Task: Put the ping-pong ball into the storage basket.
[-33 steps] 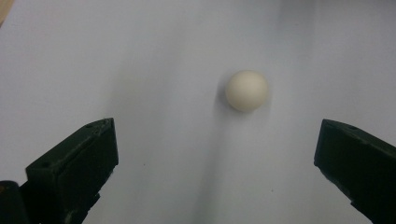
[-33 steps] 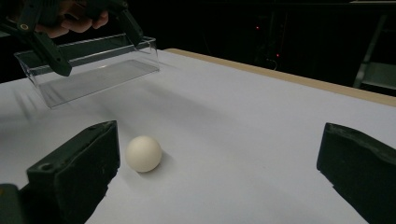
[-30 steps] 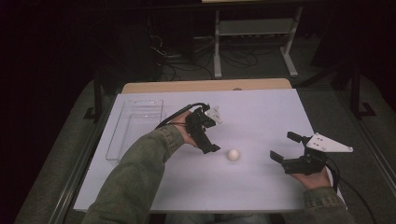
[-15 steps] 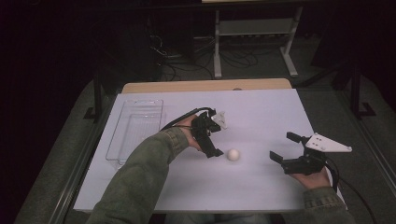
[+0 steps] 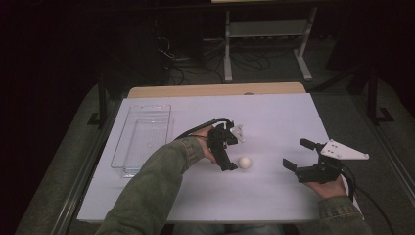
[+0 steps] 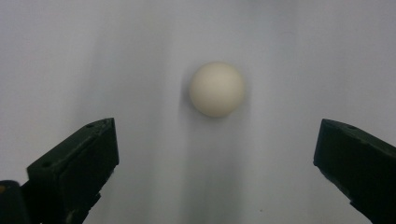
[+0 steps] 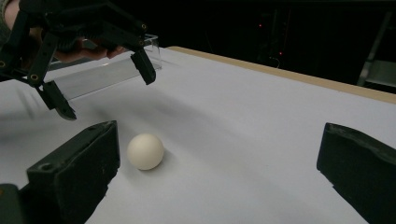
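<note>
One clear plastic tray sits at the left edge of the white surface. The left tool, jaws spread, has moved closer above the small cream ball, so a grab looks imminent. The right tool waits, spread.

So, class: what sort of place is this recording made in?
Probably a lab or test workshop: a white-covered table in a dark room, loose cables on the floor, a metal stand behind.
</note>
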A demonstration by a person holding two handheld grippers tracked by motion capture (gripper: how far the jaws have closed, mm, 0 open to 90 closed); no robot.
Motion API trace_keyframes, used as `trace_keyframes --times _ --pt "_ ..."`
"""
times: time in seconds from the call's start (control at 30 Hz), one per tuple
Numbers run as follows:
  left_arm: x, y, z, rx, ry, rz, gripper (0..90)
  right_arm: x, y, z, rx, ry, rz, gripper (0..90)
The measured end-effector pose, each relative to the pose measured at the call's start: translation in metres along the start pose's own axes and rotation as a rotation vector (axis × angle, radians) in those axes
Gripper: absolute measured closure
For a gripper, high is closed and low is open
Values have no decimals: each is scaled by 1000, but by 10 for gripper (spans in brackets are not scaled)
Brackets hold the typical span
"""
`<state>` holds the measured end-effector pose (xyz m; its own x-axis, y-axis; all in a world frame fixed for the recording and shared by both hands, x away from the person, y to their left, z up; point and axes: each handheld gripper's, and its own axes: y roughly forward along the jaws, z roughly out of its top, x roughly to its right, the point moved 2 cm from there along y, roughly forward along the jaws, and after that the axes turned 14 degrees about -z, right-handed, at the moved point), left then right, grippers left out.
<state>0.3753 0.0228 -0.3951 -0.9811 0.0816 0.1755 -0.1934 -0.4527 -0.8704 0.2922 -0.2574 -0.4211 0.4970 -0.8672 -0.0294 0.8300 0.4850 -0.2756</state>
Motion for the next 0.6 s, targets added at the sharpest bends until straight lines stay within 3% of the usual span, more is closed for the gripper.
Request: trace_keyframes --times 0.17,0.33,0.47,0.6 --pt "-1 6 4 12 23 14 61 0 0 0 -1 0 2 0" --pt "-1 14 7 5 26 -4 68 0 0 0 0 5 2 0" --pt "-2 19 7 -3 19 -13 74 1 0 0 0 4 2 0" --pt "-5 23 8 -16 9 -4 134 1 0 0 1 6 3 0"
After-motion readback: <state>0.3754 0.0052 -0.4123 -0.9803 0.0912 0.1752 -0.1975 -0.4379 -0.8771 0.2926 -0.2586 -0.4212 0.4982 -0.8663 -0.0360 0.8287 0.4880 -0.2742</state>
